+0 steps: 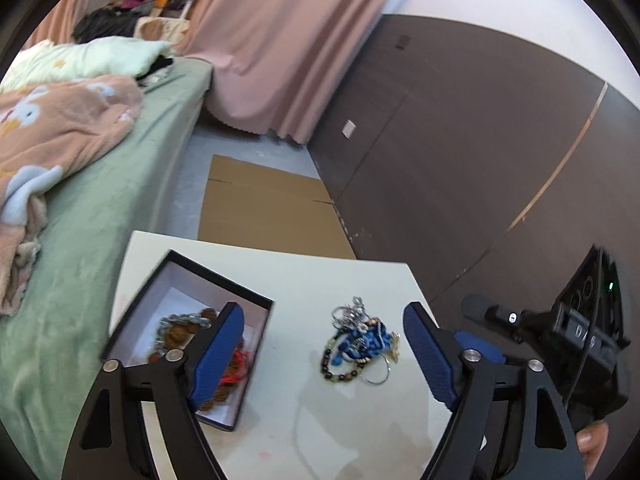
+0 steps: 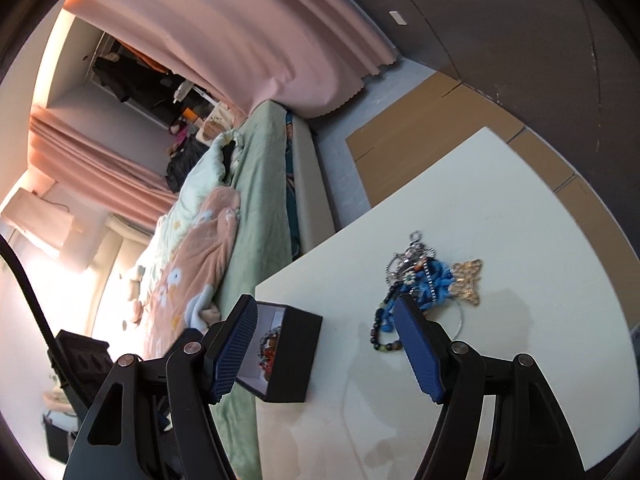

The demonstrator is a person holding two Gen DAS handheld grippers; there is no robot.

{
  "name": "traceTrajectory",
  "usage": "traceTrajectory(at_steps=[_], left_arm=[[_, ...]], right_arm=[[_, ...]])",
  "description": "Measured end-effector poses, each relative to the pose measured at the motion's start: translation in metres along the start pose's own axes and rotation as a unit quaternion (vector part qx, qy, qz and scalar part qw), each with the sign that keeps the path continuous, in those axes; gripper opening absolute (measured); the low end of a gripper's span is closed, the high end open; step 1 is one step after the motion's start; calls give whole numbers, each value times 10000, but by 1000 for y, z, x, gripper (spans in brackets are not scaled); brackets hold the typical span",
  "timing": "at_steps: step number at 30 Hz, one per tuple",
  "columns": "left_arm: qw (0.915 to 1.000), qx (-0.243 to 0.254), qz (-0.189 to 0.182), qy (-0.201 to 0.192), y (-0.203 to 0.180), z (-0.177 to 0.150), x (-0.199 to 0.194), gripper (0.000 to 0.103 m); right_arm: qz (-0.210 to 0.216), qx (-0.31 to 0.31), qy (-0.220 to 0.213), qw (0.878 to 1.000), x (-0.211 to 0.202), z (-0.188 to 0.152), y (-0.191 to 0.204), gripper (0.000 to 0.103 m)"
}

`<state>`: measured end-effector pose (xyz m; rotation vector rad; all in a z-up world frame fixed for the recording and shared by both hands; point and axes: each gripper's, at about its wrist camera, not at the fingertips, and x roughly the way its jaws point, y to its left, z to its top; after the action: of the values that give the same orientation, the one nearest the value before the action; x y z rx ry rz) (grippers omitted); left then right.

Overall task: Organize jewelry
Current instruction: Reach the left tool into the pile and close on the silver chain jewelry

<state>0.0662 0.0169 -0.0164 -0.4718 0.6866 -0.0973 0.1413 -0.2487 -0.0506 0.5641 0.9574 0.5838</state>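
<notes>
A tangled pile of jewelry [image 1: 360,340] with blue beads, silver chains and a dark bead bracelet lies on the white table [image 1: 320,280]. It also shows in the right wrist view [image 2: 420,288], with a gold butterfly piece [image 2: 468,280]. A black box [image 1: 224,280] at the table's left holds brown beads, a chain and red cord; it also shows in the right wrist view [image 2: 296,356]. My left gripper [image 1: 324,356] is open and empty above the table between box and pile. My right gripper [image 2: 326,344] is open and empty, near the pile; its body shows in the left wrist view [image 1: 560,332].
A bed [image 1: 100,220] with a green sheet and a peach blanket runs along the table's left side. Flat cardboard [image 1: 264,208] lies on the floor beyond the table. A dark wall panel [image 1: 480,160] stands at the right, pink curtains [image 1: 280,40] behind.
</notes>
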Motion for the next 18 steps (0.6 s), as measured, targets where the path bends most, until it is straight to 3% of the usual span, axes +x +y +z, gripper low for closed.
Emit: traceTrajectory(at_steps=[7, 18], left_arm=[[9993, 209, -116, 270, -18, -12, 21, 69], [9970, 455, -120, 615, -36, -23, 56, 58]], right_arm=[[-17, 139, 13, 9999, -9, 4, -15, 71], [-482, 525, 256, 9971, -8, 10, -44, 71]])
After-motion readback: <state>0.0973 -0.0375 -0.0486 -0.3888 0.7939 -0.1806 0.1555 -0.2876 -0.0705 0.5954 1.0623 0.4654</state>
